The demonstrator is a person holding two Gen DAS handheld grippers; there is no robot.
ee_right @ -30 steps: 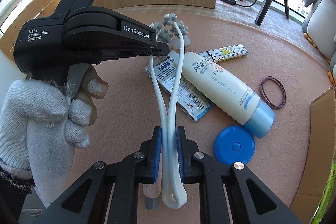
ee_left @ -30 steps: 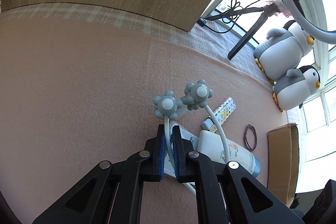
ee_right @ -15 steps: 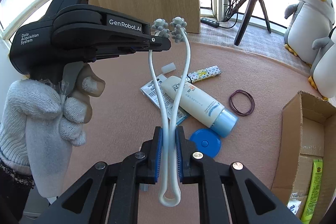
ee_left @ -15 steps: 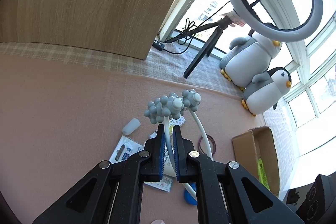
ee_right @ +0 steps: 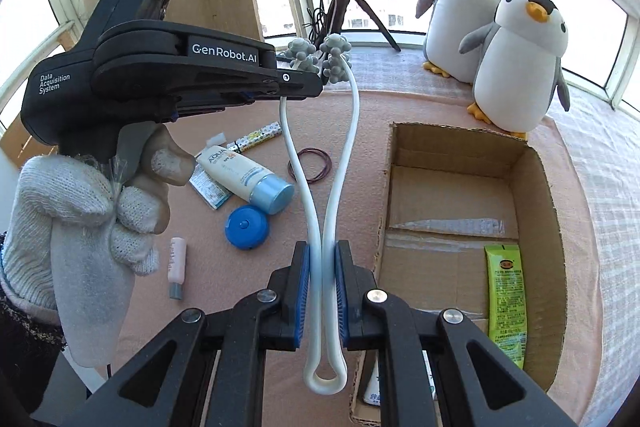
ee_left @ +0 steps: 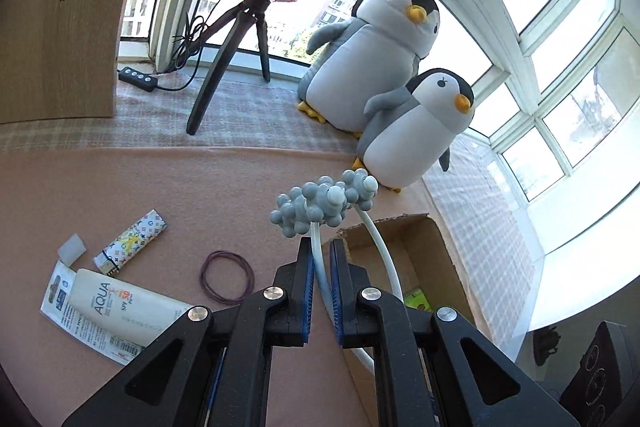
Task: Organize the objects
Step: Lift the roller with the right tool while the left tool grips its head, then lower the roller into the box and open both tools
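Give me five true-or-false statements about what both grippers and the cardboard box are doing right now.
1. Both grippers, right and left, clamp the white two-armed massager with grey knobbed heads. True.
2. The open brown cardboard box is empty. False: a green sachet lies inside.
3. The white AQUA sunscreen tube with a blue cap lies on the pink mat. True.
4. The purple hair tie is in the box. False: it lies on the mat.
5. The round blue tape measure is held. False: it lies free.

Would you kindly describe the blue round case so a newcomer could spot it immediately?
Start at the open cardboard box on the pink tabletop, then look to its left. Beside the blue cap of the white sunscreen tube lies the flat blue round case, the only disc-shaped item there.
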